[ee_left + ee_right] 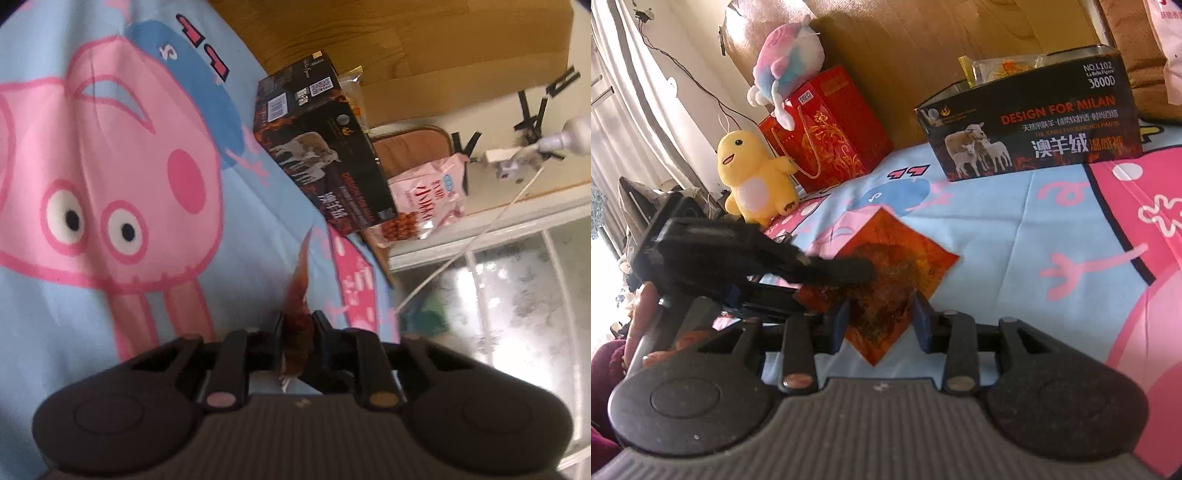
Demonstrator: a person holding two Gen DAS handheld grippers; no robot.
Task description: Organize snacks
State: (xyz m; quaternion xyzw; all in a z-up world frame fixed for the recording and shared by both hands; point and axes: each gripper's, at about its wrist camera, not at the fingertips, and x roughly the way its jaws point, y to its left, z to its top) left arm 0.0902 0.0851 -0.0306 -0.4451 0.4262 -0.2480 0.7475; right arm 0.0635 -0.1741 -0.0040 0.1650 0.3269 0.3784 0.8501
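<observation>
My left gripper (298, 321) is shut on a flat orange-red snack packet (298, 291), seen edge-on above the cartoon sheet. In the right wrist view the same packet (905, 254) shows face-on, pinched at its left side by the left gripper (849, 273). My right gripper (881, 314) stands open around the packet's lower corner, fingers apart on either side, not touching it. A black open-top box with sheep pictures (1034, 122) stands on the bed beyond, with snack packets inside (1001, 70). It also shows in the left wrist view (321, 147).
A blue and pink cartoon bedsheet (110, 166) covers the bed. A yellow plush toy (753, 177), a red gift bag (827, 129) and a pastel plush (786, 59) stand at the far left. A pink snack bag (428, 195) lies behind the box by a wooden headboard (406, 40).
</observation>
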